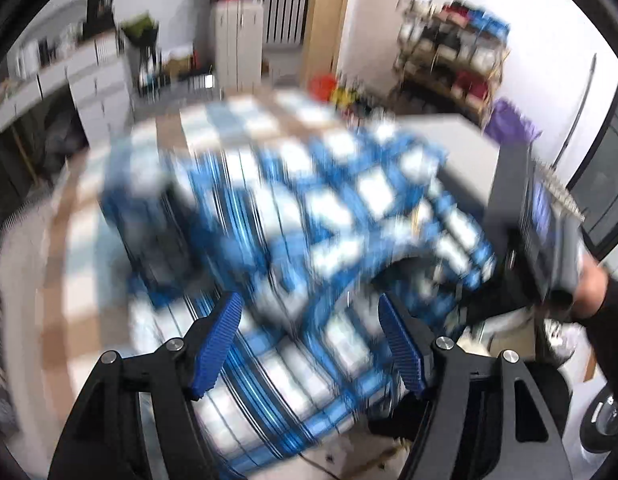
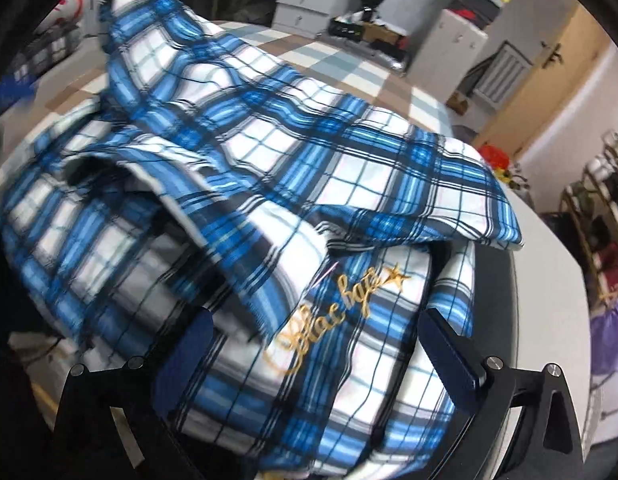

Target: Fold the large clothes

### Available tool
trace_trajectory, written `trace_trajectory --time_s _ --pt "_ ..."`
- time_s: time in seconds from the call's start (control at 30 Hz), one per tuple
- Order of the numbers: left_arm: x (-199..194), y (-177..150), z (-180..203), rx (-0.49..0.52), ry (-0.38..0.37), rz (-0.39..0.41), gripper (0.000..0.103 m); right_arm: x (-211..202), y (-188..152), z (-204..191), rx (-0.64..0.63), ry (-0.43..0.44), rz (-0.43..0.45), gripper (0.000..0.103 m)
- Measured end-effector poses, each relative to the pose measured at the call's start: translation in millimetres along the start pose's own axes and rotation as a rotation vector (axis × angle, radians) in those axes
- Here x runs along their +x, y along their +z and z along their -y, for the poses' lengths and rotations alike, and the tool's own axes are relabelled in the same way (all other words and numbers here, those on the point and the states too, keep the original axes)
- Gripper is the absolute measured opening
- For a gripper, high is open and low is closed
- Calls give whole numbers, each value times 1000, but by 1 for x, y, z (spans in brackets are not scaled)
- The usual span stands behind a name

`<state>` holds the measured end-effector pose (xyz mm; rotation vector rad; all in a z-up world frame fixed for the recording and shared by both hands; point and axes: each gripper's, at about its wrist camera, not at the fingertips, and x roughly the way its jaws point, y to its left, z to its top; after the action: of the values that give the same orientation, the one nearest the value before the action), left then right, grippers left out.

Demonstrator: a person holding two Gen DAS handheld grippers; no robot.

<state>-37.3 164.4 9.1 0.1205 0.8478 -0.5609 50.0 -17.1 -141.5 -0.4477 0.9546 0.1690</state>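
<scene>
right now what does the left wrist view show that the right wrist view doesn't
Only the left wrist view shows the left gripper, jaws apart over the cloth with nothing pinched, and the person's hand holding the other tool at the right edge. Only the right wrist view shows the gold embroidered lettering on the shirt and the right gripper, open wide astride the fabric. Both show the blue plaid shirt heaped on the checked tabletop, though the left view is badly blurred.
</scene>
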Motion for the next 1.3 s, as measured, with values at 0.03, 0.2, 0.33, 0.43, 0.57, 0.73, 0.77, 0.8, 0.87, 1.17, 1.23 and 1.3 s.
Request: trace_trajectory --time_s 0.03,0.2,0.33,0.43,0.57,0.73,0.77,0.8,0.87,1.17,1.23,1.3 --pt "-9 14 -3 4 -1 29 67 -5 -2 3 10 17 4 103" --pt "7 97 -42 -23 31 18 74 -40 18 42 212 135 87 103" --pt "61 102 -74 -129 -50 -118 74 -34 62 90 384 200 91 103" --pt "102 69 -84 -235 -112 -269 74 -7 97 108 430 224 0 103" --pt "123 23 -104 -330 -113 -319 74 34 123 104 332 76 -95 103" --pt "136 -34 -112 -383 -140 -362 74 103 99 94 202 -58 -312 103" --pt "136 -40 -111 -386 -148 -365 73 112 89 92 188 -45 -350 103" --pt "129 -43 -108 -366 -149 -323 74 118 82 91 184 -25 -370 103" --pt "122 -43 -103 -353 -169 -367 73 115 71 100 237 19 -350 103" --pt "26 26 -107 -246 -224 -169 74 47 96 105 187 107 -258 103" --pt "36 44 -112 -262 -200 -158 74 31 115 106 217 146 -178 103" --pt "57 47 -113 -281 -177 -192 74 25 129 105 245 148 -118 103"
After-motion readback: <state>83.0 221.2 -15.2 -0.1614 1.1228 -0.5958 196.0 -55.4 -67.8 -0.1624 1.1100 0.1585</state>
